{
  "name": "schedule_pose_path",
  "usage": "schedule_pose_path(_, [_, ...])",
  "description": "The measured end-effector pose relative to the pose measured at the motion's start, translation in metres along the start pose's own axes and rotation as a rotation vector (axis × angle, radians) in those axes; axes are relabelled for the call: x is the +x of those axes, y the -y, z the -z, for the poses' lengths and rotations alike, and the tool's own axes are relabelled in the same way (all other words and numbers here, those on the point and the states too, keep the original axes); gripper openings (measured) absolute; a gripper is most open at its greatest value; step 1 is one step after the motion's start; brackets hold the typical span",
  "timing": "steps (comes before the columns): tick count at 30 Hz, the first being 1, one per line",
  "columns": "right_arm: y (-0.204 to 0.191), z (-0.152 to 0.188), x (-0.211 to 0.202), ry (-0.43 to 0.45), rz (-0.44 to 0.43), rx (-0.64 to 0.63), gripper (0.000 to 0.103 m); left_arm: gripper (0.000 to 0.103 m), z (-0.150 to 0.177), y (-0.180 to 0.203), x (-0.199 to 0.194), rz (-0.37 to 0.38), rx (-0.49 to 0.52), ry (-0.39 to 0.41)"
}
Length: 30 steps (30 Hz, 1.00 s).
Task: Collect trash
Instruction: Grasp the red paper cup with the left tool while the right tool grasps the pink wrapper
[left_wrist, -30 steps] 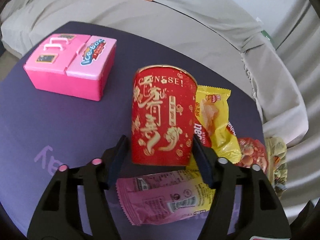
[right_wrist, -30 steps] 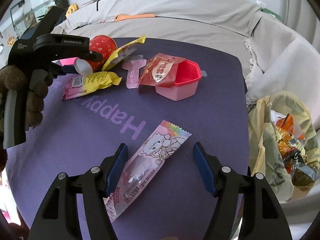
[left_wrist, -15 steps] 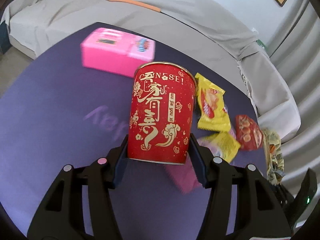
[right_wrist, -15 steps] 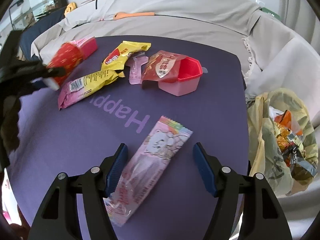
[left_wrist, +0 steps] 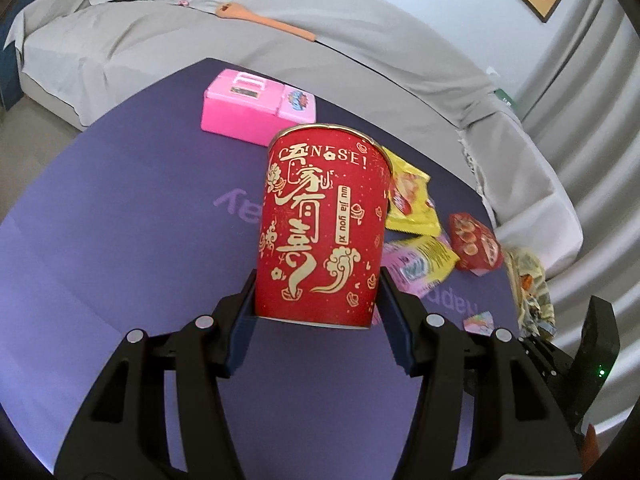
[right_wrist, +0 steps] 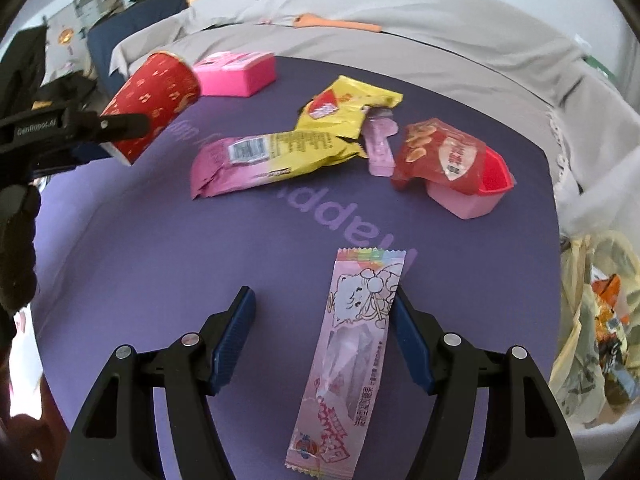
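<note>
Left gripper [left_wrist: 318, 312]: fingers clamped on the base of a red paper cup [left_wrist: 322, 228] with gold lettering, one blue pad on each side. In the right wrist view the cup [right_wrist: 154, 100] hangs tilted above the left edge of the table, clear of the purple tabletop [right_wrist: 168, 248], rim pointing up and toward the far side.

Right gripper [right_wrist: 324, 308]: fingers spread wide, holding nothing. It hovers over the near part of the tabletop. A long pink wrapper [right_wrist: 348, 356] with a cartoon cat lies flat there, running lengthwise between the fingers and closer to the right finger [right_wrist: 408, 344]. Cannot tell whether that pad touches the wrapper's edge.

Other litter toward the far side of the tabletop:
- pink-and-yellow wrapper [right_wrist: 268, 160], lying flat near the middle.
- yellow snack bag [right_wrist: 346, 110], just behind it, overlapping its far end.
- red snack bag [right_wrist: 440, 152], draped over a small pink tub [right_wrist: 476, 196] near the right edge.
- pale pink plastic piece [right_wrist: 380, 146], between yellow bag and red bag.

A pink toy box [right_wrist: 236, 72] sits near the far left corner.

Off the right edge of the table, a yellowish plastic bag [right_wrist: 588, 332] stands open with crumpled wrappers inside.

A grey cloth-covered sofa [left_wrist: 360, 40] runs behind the table.
</note>
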State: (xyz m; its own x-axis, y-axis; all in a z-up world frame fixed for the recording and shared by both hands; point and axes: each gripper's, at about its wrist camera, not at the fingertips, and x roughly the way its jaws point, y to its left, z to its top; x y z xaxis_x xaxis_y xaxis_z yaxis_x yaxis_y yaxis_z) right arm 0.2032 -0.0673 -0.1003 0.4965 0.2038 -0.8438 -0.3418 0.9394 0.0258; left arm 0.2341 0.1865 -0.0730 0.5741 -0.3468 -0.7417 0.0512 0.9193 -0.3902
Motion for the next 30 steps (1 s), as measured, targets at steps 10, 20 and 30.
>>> schedule_pose_path(10, [0.005, 0.019, -0.015, -0.045, -0.038, -0.033, 0.065, 0.053, 0.019, 0.011, 0.0, 0.03, 0.006, -0.035])
schedule_pose_path(20, [0.03, 0.043, -0.032, -0.028, 0.0, 0.012, 0.064, 0.053, 0.024, 0.016, -0.006, 0.026, 0.022, -0.026])
schedule_pose_path(30, [0.023, 0.024, -0.016, 0.013, -0.008, 0.001, 0.061, 0.053, 0.028, 0.024, -0.003, 0.023, 0.049, -0.034])
